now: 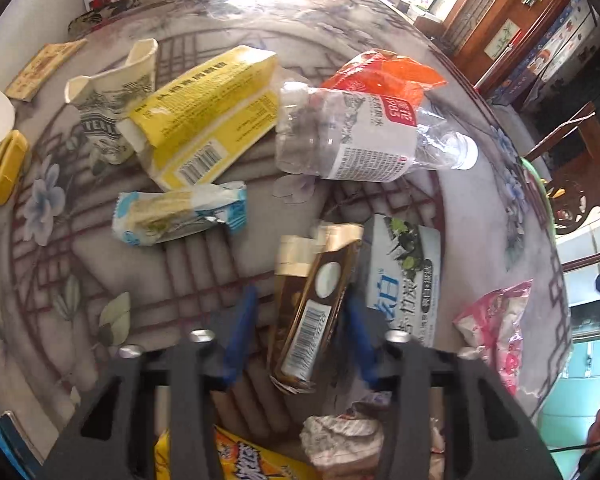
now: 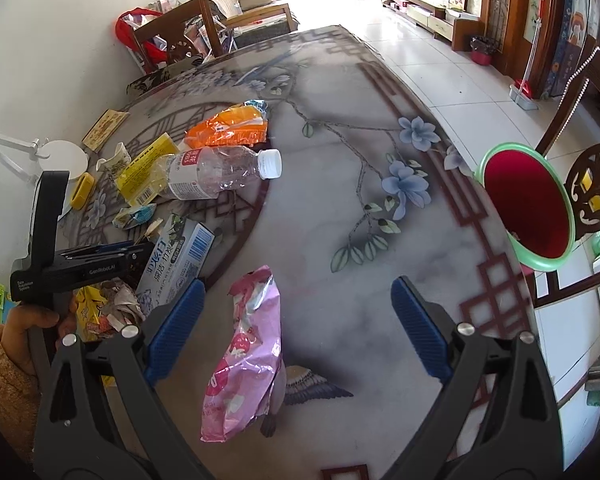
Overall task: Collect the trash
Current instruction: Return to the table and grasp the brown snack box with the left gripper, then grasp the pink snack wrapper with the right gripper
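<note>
A brown and gold box (image 1: 312, 308) with a barcode lies on the patterned table. My left gripper (image 1: 302, 296) points down over it with the box between the blue fingers. The right pad sits against the box and a gap shows at the left pad, so the jaws are open. In the right wrist view, a pink wrapper (image 2: 244, 360) lies between the wide-open fingers of my right gripper (image 2: 298, 284), touching neither pad. A bin (image 2: 540, 268) with a green rim and red inside stands off the table's right edge.
Trash is scattered on the table: a clear bottle (image 1: 360, 140), a yellow carton (image 1: 204, 116), an orange bag (image 1: 384, 72), a blue-white wrapper (image 1: 180, 212), a white toothpaste box (image 1: 408, 280) and crumpled paper (image 1: 340, 436). Wooden chairs (image 2: 180, 36) stand around it.
</note>
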The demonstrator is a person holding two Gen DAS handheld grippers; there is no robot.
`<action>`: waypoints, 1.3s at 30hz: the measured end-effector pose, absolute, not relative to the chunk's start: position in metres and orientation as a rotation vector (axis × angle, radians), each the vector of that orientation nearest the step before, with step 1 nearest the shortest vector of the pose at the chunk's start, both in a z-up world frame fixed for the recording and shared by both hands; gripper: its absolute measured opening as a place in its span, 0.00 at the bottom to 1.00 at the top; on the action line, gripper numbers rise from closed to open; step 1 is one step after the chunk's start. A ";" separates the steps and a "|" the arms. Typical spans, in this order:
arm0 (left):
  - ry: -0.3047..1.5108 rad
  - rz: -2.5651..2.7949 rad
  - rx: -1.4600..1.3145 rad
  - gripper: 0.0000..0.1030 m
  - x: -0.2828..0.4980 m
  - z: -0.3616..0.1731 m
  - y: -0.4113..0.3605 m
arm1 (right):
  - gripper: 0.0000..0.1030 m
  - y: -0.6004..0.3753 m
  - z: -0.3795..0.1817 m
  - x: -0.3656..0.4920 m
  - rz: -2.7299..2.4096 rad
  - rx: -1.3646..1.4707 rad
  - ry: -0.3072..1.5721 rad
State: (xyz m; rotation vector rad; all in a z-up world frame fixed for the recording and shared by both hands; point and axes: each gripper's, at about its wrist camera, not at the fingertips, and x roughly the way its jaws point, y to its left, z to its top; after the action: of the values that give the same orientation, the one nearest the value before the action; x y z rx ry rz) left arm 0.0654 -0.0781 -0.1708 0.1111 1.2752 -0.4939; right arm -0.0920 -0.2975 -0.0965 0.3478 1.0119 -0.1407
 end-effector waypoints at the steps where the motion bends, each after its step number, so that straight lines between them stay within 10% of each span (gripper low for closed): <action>1: 1.284 -0.499 0.100 0.16 0.065 -0.172 -0.078 | 0.90 -0.296 -0.097 -0.092 -0.137 0.347 1.016; 31: 0.993 -0.409 0.021 0.16 0.022 -0.074 -0.071 | 0.92 -0.239 -0.162 -0.077 -0.006 0.224 1.227; 39: 0.966 -0.408 0.021 0.16 0.017 -0.063 -0.076 | 0.46 -0.234 -0.171 -0.075 0.031 0.195 1.250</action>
State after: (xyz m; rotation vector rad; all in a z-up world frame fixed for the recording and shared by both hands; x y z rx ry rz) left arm 0.0170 -0.0760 -0.0628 0.0208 0.9664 -0.4080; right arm -0.0750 -0.2341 -0.1705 0.1946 1.2495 0.0308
